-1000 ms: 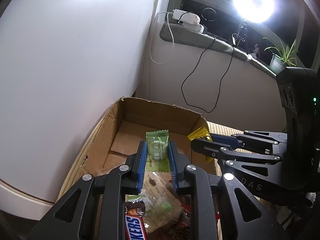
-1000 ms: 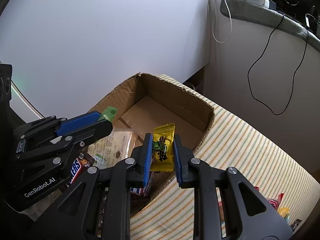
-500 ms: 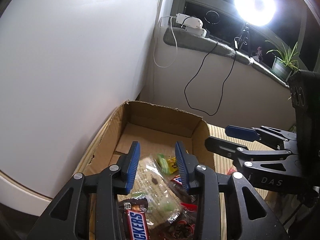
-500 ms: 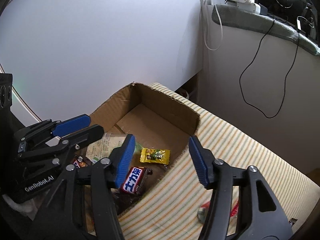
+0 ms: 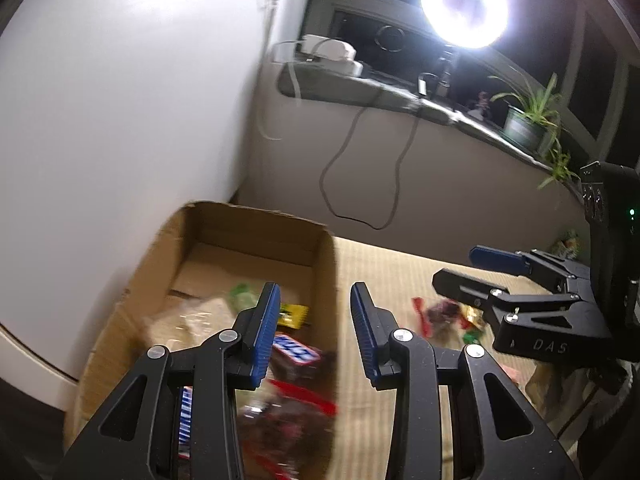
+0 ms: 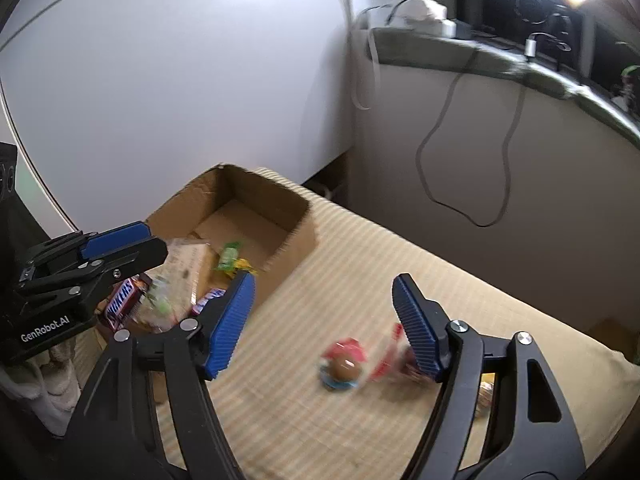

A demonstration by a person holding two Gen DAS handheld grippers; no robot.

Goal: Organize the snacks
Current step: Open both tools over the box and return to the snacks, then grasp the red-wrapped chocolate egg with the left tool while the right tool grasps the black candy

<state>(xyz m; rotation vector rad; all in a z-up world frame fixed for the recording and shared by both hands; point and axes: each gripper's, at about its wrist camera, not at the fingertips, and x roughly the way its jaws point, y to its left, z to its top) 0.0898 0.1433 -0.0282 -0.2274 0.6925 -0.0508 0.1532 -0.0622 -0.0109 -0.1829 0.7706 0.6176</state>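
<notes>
An open cardboard box (image 5: pixel 326 264) (image 6: pixel 298 236) stands at the left end of a striped cushion. It holds several snacks: a green candy (image 5: pixel 242 294) (image 6: pixel 229 255), a yellow candy (image 5: pixel 294 316), a Snickers bar (image 5: pixel 296 351) (image 6: pixel 120 300) and a clear bag (image 6: pixel 184 268). My left gripper (image 5: pixel 314 330) is open and empty over the box's right wall. My right gripper (image 6: pixel 322 322) is wide open and empty above the cushion, over a round pink-and-blue sweet (image 6: pixel 343 366). More loose sweets (image 5: pixel 446 314) lie on the cushion.
The striped cushion (image 6: pixel 360 264) runs to the right. A white wall (image 5: pixel 120 120) stands behind the box. A ledge with a cable (image 5: pixel 360 160), a lamp (image 5: pixel 464 2) and a potted plant (image 5: pixel 528 120) is at the back.
Both grippers let go of their candies, the green and the yellow one, which now lie in the box. Both then swung right, away from the box and toward the loose sweets.
</notes>
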